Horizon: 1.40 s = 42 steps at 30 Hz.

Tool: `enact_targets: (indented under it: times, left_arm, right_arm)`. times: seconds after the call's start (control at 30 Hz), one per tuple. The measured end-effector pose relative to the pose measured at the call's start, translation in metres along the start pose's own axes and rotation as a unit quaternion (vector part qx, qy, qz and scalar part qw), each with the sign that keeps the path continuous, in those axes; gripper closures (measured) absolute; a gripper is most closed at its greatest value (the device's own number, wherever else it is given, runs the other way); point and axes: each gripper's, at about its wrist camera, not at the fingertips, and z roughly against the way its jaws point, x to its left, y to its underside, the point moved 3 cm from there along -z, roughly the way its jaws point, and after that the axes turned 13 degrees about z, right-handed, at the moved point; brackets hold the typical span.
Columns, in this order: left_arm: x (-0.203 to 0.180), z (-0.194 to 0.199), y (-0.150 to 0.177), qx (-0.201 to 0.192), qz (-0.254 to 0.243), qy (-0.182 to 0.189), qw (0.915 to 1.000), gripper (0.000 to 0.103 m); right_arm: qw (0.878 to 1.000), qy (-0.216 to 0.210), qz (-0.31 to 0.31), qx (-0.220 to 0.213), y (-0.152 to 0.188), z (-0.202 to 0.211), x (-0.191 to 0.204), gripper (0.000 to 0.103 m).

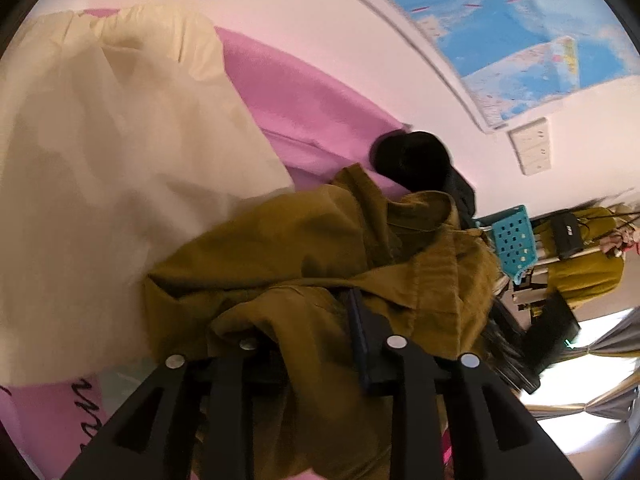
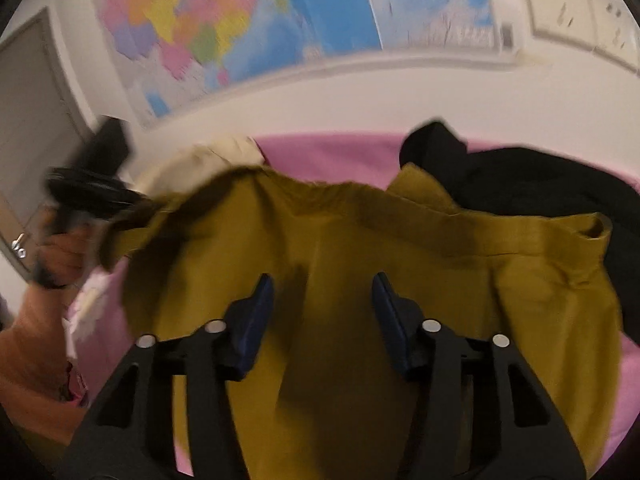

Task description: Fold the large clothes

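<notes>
right gripper (image 2: 322, 312) up front, angled down over the olive garment (image 2: 400, 248), blue pads (image 2: 256, 320) spread apart with nothing pinched, cloth lying under the gap. picture smeared with blur. off to the left edge of the right wrist view, a bare hand (image 2: 60, 256) wrapped round the other tool's handle, forearm running down toward the lower corner, wrist cocked upward.

left gripper (image 1: 316, 340) tipped down too, half buried: a fold of the olive garment (image 1: 320, 248) draped over the black frame and running down between the fingers, one blue pad (image 1: 360, 332) showing on its right, the other hidden under cloth. jaws narrow, cloth between them; cannot tell whether pads press on it.

further out, olive garment bunched and rumpled on the pink sheet (image 2: 340, 156), hem running left to right. black garment (image 2: 520, 184) heaped just behind it on the right, touching its far edge. cream garment (image 1: 112, 160) spread wide on the left, edge meeting the olive cloth.

beyond, white wall, big wall map (image 2: 248, 20) in blue and pastel, socket plate (image 1: 532, 148) beside it, teal perforated basket (image 1: 512, 240) near a bright curtained window.
</notes>
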Motion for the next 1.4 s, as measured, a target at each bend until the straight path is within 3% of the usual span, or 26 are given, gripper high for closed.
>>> enact_targets:
  times: [0.07,0.13,0.2,0.33,0.47,0.63,0.7,0.73,0.83,0.9,0.97,1.07,1.1,1.13,1.2,1.27,1.3,1.4]
  left_arm:
    - [-0.008,0.016,0.012,-0.014,-0.023,0.006,0.9996,0.068]
    - [-0.021,0.044,0.028,-0.058,-0.079,0.001,0.9952,0.044]
    - [-0.027,0.073,0.045,-0.107,-0.127,-0.005,0.9861,0.042]
    - [-0.027,0.089,0.074,-0.135,-0.194,-0.010,0.9716,0.039]
    - [-0.021,0.051,0.077,-0.117,-0.215,-0.073,0.9669,0.039]
    - [-0.016,0.004,0.050,-0.141,-0.219,-0.173,0.9499,0.040]
    - [-0.009,-0.013,0.038,-0.137,-0.206,-0.201,0.9479,0.041]
    - [-0.006,-0.018,0.034,-0.133,-0.202,-0.208,0.9477,0.045]
    - [0.002,-0.026,0.027,-0.131,-0.186,-0.206,0.9517,0.045]
    - [0.005,-0.022,0.027,-0.135,-0.173,-0.199,0.9550,0.045]
    - [0.005,-0.015,0.031,-0.141,-0.164,-0.199,0.9559,0.046]
    - [0.008,-0.006,0.044,-0.142,-0.167,-0.185,0.9579,0.045]
    - [0.011,-0.002,0.048,-0.138,-0.166,-0.177,0.9602,0.045]
    - [0.013,0.000,0.050,-0.135,-0.163,-0.175,0.9616,0.049]
    - [0.019,0.002,0.054,-0.117,-0.159,-0.160,0.9672,0.057]
    - [0.024,0.004,0.057,-0.112,-0.147,-0.155,0.9705,0.060]
    - [0.026,0.006,0.059,-0.110,-0.144,-0.148,0.9723,0.060]
    - [0.026,0.010,0.063,-0.110,-0.137,-0.138,0.9747,0.061]
  right_arm:
    - [1.000,0.008,-0.016,0.006,-0.004,-0.017,-0.006,0.055]
    - [1.000,0.009,-0.025,0.005,-0.007,-0.025,-0.010,0.055]
    - [0.999,0.011,-0.033,0.002,-0.010,-0.029,-0.014,0.055]
    - [0.999,0.012,-0.045,-0.002,-0.015,-0.034,-0.021,0.054]
    - [0.998,0.006,-0.056,0.007,-0.014,-0.040,-0.025,0.052]
    - [0.999,0.002,-0.048,-0.010,-0.016,-0.028,-0.012,0.051]
    - [0.999,0.004,-0.032,-0.014,-0.018,-0.025,-0.005,0.051]
    - [1.000,0.002,-0.025,-0.012,-0.018,-0.026,-0.001,0.051]
    - [1.000,0.011,-0.010,0.011,-0.022,-0.043,0.002,0.053]
    - [0.999,0.027,-0.028,0.033,-0.024,-0.062,-0.007,0.057]
    - [0.998,0.014,-0.062,0.029,-0.025,-0.069,-0.018,0.058]
    - [0.996,-0.004,-0.083,-0.011,-0.032,-0.056,-0.025,0.071]
    - [0.997,-0.007,-0.077,-0.018,-0.036,-0.051,-0.025,0.086]
    - [0.997,-0.005,-0.074,-0.020,-0.039,-0.049,-0.025,0.090]
    - [0.997,-0.003,-0.072,-0.020,-0.048,-0.049,-0.029,0.089]
    - [0.996,-0.012,-0.088,-0.001,-0.050,-0.062,-0.035,0.069]
    - [0.994,-0.010,-0.102,0.023,-0.047,-0.072,-0.039,0.050]
    - [0.995,-0.008,-0.090,0.032,-0.044,-0.076,-0.034,0.052]
